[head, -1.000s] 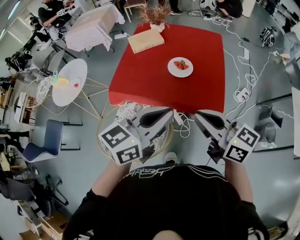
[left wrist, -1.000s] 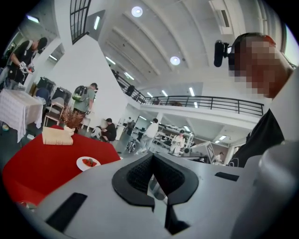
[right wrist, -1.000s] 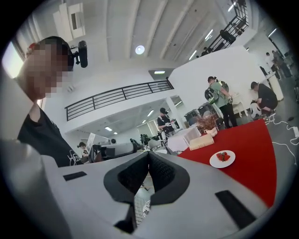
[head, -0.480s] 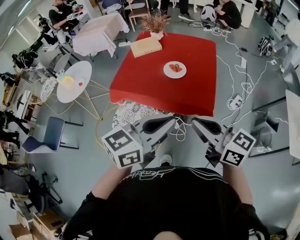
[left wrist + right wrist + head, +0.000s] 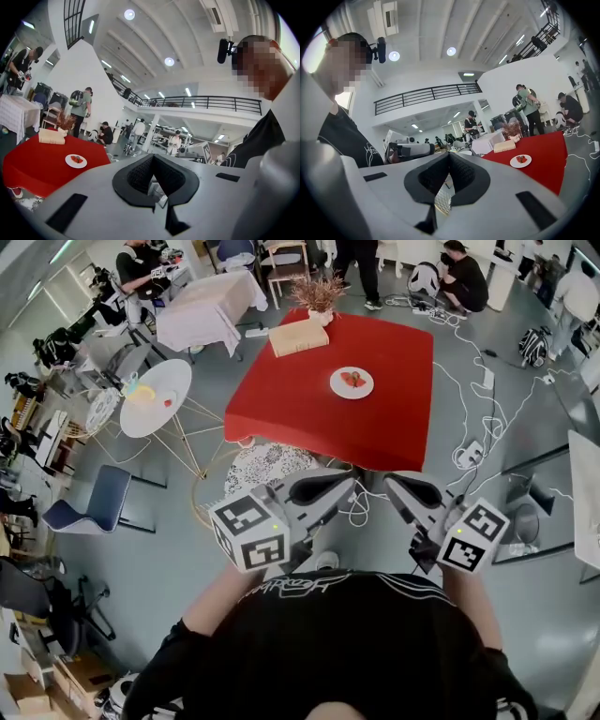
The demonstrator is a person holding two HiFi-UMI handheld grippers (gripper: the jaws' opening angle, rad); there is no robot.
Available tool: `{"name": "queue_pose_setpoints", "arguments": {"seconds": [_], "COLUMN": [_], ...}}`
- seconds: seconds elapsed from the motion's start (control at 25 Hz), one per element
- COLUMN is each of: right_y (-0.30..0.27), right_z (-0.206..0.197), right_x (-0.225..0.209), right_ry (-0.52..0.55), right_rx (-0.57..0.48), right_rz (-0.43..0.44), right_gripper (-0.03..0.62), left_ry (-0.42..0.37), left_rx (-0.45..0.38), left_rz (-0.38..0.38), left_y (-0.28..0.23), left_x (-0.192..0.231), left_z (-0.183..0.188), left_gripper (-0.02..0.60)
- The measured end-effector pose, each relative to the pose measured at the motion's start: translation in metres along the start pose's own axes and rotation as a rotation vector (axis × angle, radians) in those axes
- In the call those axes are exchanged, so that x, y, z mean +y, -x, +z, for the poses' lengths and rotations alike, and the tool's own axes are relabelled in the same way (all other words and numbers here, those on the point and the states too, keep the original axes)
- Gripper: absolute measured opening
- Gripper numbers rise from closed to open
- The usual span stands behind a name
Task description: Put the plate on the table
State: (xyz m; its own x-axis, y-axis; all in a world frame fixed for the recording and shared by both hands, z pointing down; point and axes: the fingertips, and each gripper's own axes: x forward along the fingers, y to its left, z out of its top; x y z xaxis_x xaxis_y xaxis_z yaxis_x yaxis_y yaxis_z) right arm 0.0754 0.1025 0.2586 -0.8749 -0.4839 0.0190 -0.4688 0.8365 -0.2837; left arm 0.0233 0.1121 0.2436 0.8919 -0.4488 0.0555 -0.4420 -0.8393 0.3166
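A white plate [image 5: 352, 382] with red fruit on it lies flat near the middle of the red table [image 5: 281, 409]. It also shows as the plate [image 5: 76, 161] in the left gripper view and the plate [image 5: 521, 161] in the right gripper view. My left gripper [image 5: 349, 486] and right gripper [image 5: 394, 486] hover side by side close to my chest, short of the table's near edge and well away from the plate. Both are shut with nothing between the jaws, as the left gripper [image 5: 153, 161] and right gripper [image 5: 449, 157] show in their own views.
A tan book [image 5: 298, 337] and a vase of dried plants [image 5: 319, 292] stand at the table's far edge. A patterned round stool [image 5: 267, 465] sits below the near edge, a white round side table [image 5: 157, 397] and a blue chair [image 5: 94, 507] to the left, floor cables [image 5: 473, 442] to the right. People stand at the back.
The view has drawn back slightly, so the red table looks a little smaller and more of the room shows. Both grippers stay shut and in much the same place.
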Motion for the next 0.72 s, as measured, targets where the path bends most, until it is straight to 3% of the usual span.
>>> {"name": "queue_pose_setpoints", "arguments": {"seconds": [0.72], "right_y": [0.0], "right_z": [0.01], "right_x": [0.011], "right_ry": [0.057], "right_rx": [-0.013], "right_rz": [0.025], "right_gripper": [0.006], "left_ry": [-0.042], "left_rx": [-0.028], "left_rz": [0.006], "left_y": [0.002], "left_x": [-0.012], "left_z": [0.008], "left_gripper": [0.008]}}
